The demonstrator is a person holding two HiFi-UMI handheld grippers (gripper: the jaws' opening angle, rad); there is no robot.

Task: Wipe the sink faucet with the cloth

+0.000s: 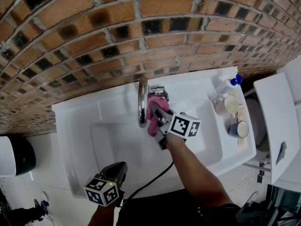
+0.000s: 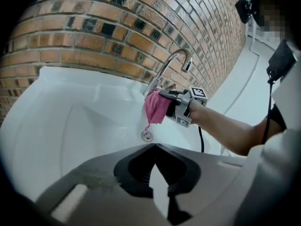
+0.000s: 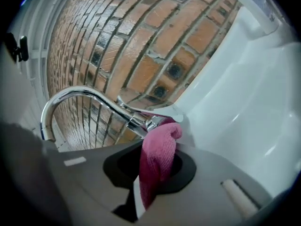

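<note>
A chrome gooseneck faucet (image 1: 141, 102) (image 2: 171, 62) (image 3: 84, 98) stands at the back of the white sink (image 1: 84, 126). My right gripper (image 1: 157, 109) (image 2: 170, 97) (image 3: 153, 166) is shut on a pink cloth (image 1: 154, 114) (image 2: 155, 108) (image 3: 159, 154). It presses the cloth against the faucet's base, just below the lever handle (image 3: 155, 111). My left gripper (image 1: 121, 168) (image 2: 154, 147) hangs over the sink's front rim, well short of the faucet. Its jaws are shut with nothing between them.
A brick wall (image 1: 141, 27) rises behind the sink. On the sink's right ledge stand a spray bottle (image 1: 226, 86) and two cups (image 1: 230, 105) (image 1: 239, 128). The drain (image 2: 147, 135) lies below the cloth. A white fixture (image 1: 277, 121) is at the right, a black object (image 1: 19, 155) at the left.
</note>
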